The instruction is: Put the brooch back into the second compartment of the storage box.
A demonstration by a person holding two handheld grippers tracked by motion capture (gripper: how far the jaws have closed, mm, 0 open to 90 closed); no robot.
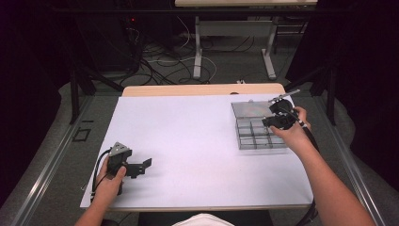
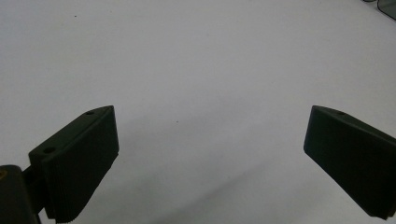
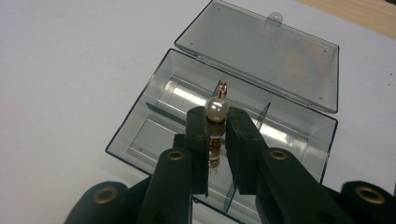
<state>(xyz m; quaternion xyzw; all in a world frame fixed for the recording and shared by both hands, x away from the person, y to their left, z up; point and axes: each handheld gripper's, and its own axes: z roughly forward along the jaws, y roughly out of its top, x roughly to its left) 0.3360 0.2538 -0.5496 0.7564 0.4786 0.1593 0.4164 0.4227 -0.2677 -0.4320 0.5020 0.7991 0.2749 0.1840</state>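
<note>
A pearl bead ornament (image 3: 216,108) with a copper wire loop on top stands upright between the jaws of my right gripper (image 3: 217,123), which is shut on it. It hangs over an open clear plastic compartment box (image 3: 135,122) whose lid (image 3: 261,51) lies flat behind. In the high view the right gripper (image 1: 275,121) is over the box (image 1: 256,139) at the table's right side. My left gripper (image 1: 147,165) rests near the front left, pointing right. Its jaws are wide open with nothing between its fingers (image 2: 79,161).
A white sheet (image 1: 188,141) covers the wooden table (image 1: 202,89). A corner of the clear box (image 2: 387,7) peeks in at the top right of the left gripper view. Dark frames and cables stand on the floor beyond the table.
</note>
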